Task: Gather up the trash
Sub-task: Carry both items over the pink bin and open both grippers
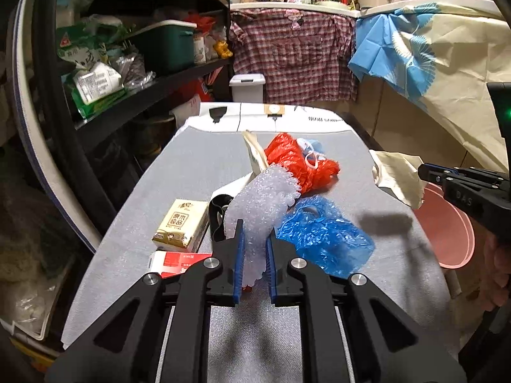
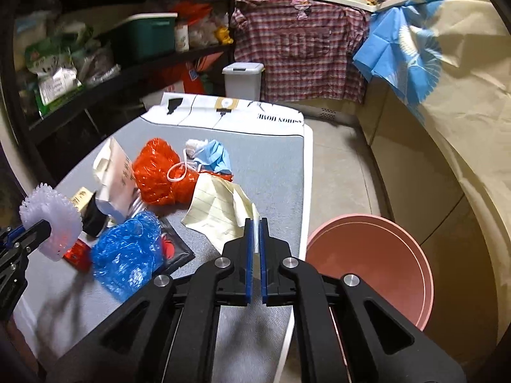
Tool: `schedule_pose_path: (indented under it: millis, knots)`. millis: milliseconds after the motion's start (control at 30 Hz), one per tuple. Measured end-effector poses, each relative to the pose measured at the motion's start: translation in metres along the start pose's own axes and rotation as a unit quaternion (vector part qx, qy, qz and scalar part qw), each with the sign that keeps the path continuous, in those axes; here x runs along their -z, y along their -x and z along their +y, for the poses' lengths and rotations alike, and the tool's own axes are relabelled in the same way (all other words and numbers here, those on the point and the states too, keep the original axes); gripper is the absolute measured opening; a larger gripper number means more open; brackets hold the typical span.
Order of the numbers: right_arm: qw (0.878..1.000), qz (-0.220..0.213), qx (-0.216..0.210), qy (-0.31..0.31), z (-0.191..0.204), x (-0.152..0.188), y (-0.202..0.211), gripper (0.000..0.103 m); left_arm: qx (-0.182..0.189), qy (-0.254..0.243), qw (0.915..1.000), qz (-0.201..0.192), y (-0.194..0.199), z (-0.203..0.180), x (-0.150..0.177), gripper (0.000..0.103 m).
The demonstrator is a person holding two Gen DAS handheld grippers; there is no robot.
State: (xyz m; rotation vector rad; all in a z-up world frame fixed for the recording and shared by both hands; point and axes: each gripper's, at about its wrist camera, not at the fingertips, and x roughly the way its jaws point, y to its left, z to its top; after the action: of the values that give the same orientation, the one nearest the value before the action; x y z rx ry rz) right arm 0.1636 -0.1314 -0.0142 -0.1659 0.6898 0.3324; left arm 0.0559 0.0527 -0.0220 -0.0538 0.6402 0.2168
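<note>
My left gripper is shut on a white foam net sleeve, which sticks up from between its blue pads. The right wrist view shows that gripper and the sleeve at the left edge. My right gripper is shut on the corner of a crumpled yellow lined paper; the left wrist view has it at the right with the paper. On the grey table lie a red plastic bag, a blue plastic bag and a blue face mask.
A tissue pack, a red box and a black item lie near the left gripper. A pink basin stands beside the table's right edge. Cluttered black shelves run along the left; a white bin stands beyond the table.
</note>
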Motion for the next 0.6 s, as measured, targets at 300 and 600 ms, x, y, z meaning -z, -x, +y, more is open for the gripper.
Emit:
schedule_pose_path:
  millis: [300,600]
  knots:
    - [0.999,-0.014,0.022,-0.042,-0.038,-0.007,0.049,0.004,0.041,0.008,0.9988,-0.026,0.030,-0.002,-0.011,0.012]
    - [0.995,-0.027,0.063,-0.075,-0.086,-0.010,0.087,0.004,0.125,-0.022,0.9919,0.000,0.043,-0.040,-0.034,0.012]
